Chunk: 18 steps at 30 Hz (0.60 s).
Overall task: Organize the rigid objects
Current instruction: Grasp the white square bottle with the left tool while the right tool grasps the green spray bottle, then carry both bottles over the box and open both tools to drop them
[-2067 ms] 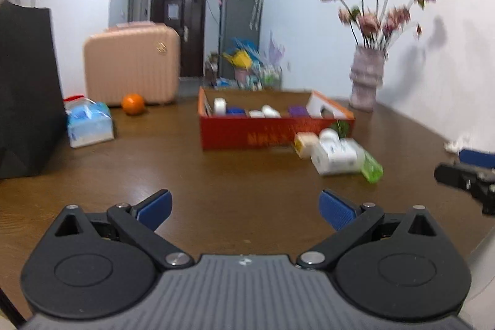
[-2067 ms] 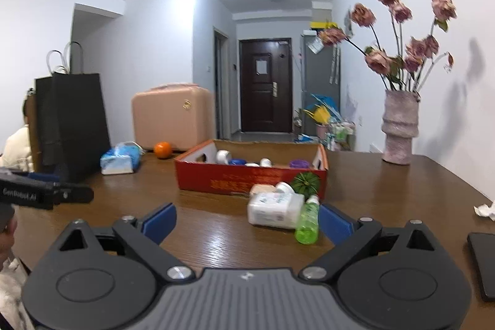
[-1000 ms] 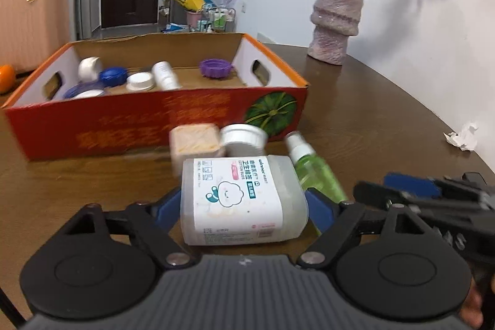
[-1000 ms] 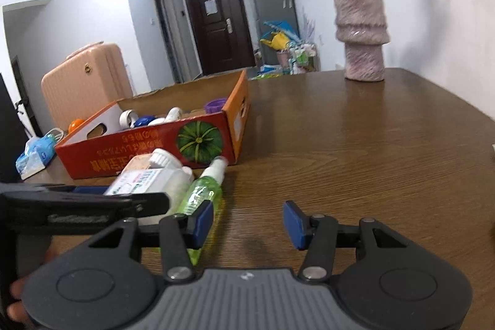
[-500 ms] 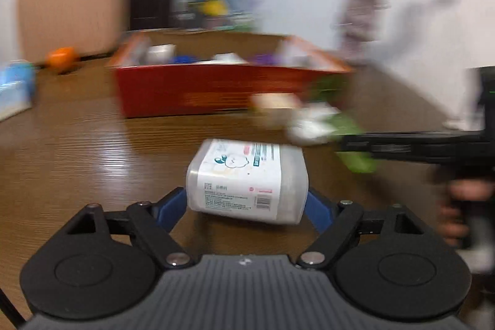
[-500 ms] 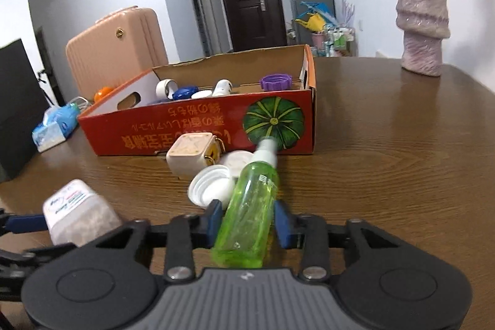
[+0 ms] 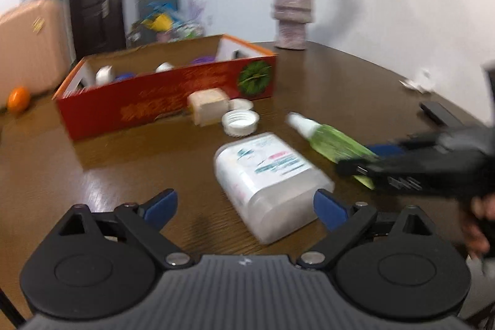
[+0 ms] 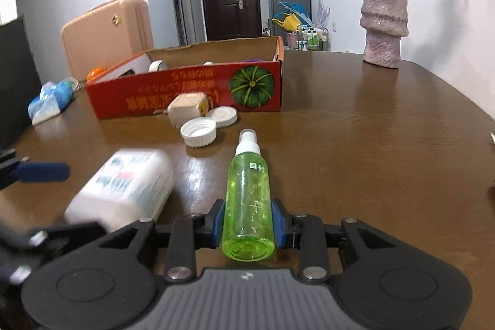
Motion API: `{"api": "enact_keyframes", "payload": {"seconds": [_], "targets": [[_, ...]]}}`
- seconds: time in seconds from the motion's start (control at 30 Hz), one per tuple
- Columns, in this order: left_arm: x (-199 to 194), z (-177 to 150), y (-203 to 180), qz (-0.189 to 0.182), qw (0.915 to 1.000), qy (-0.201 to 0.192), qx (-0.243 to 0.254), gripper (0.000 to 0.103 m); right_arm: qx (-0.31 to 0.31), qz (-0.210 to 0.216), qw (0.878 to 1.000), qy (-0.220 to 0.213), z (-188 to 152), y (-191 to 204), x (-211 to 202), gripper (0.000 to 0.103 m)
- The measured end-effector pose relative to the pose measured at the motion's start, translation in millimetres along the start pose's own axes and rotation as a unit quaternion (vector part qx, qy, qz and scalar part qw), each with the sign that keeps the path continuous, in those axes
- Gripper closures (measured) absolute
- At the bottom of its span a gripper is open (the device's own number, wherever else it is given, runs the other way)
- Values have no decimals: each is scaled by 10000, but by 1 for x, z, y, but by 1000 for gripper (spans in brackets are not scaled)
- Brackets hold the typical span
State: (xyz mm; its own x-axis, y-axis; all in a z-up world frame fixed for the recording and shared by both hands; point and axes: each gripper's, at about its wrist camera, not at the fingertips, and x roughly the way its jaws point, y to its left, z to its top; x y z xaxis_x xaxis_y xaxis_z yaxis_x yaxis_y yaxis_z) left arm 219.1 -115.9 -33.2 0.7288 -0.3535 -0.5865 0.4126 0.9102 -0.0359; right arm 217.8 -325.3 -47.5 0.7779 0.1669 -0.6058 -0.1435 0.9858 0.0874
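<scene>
A white labelled plastic container (image 7: pixel 269 175) lies askew on the brown table between the wide jaws of my left gripper (image 7: pixel 244 204). Those jaws are opening, and the blue pads stand clear of the container's sides. My right gripper (image 8: pixel 247 220) is closing, its pads pressed on the lower body of a green spray bottle (image 8: pixel 247 194) whose white nozzle points away. In the left wrist view that bottle (image 7: pixel 331 138) lies to the right, with a blue fingertip (image 7: pixel 383 149) of the right gripper against it. The container (image 8: pixel 123 190) lies left of the bottle.
A red cardboard box (image 8: pixel 185 95) holding several caps and small jars stands behind. A beige cube (image 8: pixel 187 110) and two white caps (image 8: pixel 198 132) lie before it. Further off are a vase (image 8: pixel 383 27), a tissue pack (image 8: pixel 46 101), a pink suitcase (image 8: pixel 105 33), an orange (image 7: pixel 18 99) and a dark phone (image 7: pixel 439 113).
My left jaws have spread off the white container, which now lies turned on the table. My right gripper has shut on the green bottle and drawn it away from the caps.
</scene>
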Motion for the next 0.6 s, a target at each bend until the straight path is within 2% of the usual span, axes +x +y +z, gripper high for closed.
{"api": "enact_keyframes", "payload": {"seconds": [0.1,0.2,0.27,0.37,0.47,0.57,0.6], "targets": [[1,-1,22,340,9983,60,-477,17,-16,116,9999,57,-6,0,-8,72],[-3,4,34,443,9949,87,-901,16,3,139,9999,28,-7,-1,-9,72],[0,12,20,437,9964,70,-722,15,41,120,9999,-5,-5,-1,-5,72],[10,23,-14,170,9997,-33,-199,9,25,11,10000,-80,-3,-1,1,71],[29,28,-36,361,9992,-133,102,12,12,-82,9999,-87,-3,-1,1,73],[49,29,-33,612,9979,220,-40,33,37,-184,9998,-95,-7,-10,-4,72],[50,26,-30,617,9977,250,-107,36,77,-179,9998,-104,-7,-14,-5,73]]}}
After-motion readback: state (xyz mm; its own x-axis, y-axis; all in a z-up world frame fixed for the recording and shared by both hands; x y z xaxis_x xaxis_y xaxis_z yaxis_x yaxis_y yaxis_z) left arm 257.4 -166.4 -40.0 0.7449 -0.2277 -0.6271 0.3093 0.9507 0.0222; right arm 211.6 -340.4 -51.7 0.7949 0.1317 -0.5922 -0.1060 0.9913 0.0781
